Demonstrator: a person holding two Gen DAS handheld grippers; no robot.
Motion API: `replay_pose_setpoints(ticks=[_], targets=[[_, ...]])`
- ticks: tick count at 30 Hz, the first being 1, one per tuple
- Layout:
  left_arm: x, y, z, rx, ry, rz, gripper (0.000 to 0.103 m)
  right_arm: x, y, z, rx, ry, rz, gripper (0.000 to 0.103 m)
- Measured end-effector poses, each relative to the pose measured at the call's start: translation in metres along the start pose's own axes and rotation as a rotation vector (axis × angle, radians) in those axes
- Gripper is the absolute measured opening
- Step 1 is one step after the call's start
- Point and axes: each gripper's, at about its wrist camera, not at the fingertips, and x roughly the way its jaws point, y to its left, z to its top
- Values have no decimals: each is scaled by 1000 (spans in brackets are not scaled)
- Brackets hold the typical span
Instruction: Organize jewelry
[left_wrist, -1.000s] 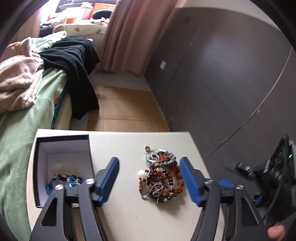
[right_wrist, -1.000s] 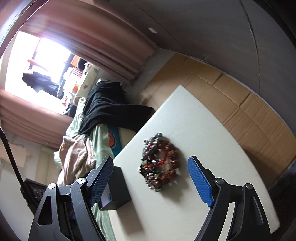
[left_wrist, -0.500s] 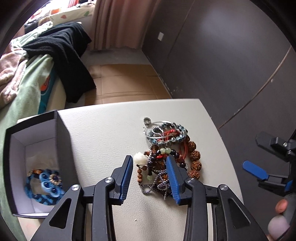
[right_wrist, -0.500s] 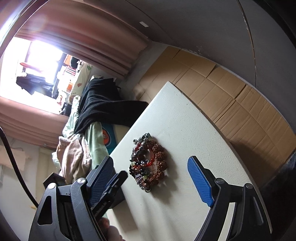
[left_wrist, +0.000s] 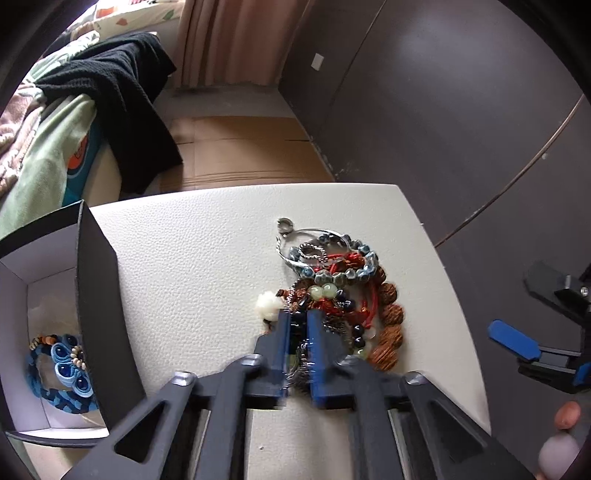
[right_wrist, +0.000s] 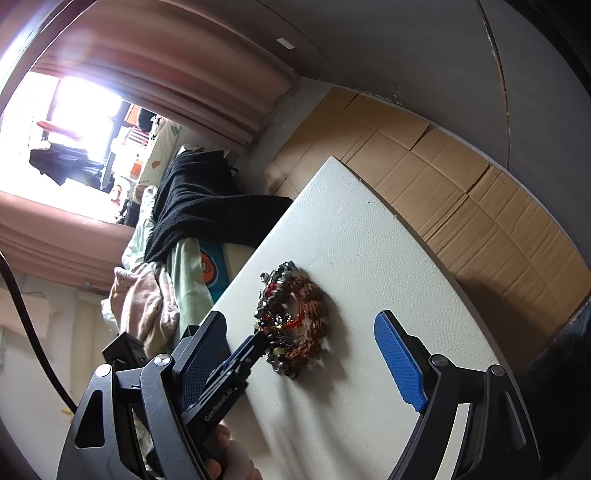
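L gripper (left_wrist: 298, 325) is pitching steeply down onto the near edge of the jewelry pile (left_wrist: 332, 291) on the bench (left_wrist: 192, 258); its jaws have just been closing and are now pinching a dark bead strand w/ a bit of chain between the blue pads. The pile is running away from the gripper, long axis near-to-far. The open box (left_wrist: 92, 295), w/ a blue bracelet (left_wrist: 62, 373) already inside, is sitting to the gripper's left, so the carry is prob. a lift & swing left. R gripper (right_wrist: 295, 354) is hanging spread wide, holding nothing, farther off the pile.
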Motion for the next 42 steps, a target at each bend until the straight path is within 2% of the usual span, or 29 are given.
replay_pose_setpoints(ticks=[4, 17, 26, 28, 30, 34, 36, 42], targets=[[-9, 2, 0, -15, -8, -27, 8, 3, 1, -1, -9, 6, -9, 83], [-71, 5, 9, -44, -121, -152, 8, 18, 19, -7, -75, 53, -4, 83], [-107, 23, 11, -80, -193, -171, 8, 34, 31, -13, -108, 81, 8, 82], [-113, 26, 10, -88, -206, -173, 8, 38, 34, -15, -107, 85, 17, 80], [-119, 30, 9, -94, -220, -169, 8, 44, 36, -16, -111, 92, 22, 71], [-121, 39, 10, -113, -223, -166, 8, 58, 45, -18, -144, 107, 6, 65], [-122, 43, 10, -118, -225, -162, 8, 66, 47, -18, -142, 115, 24, 60], [-124, 47, 8, -130, -228, -156, 8, 76, 38, -12, -72, 77, 46, 56]])
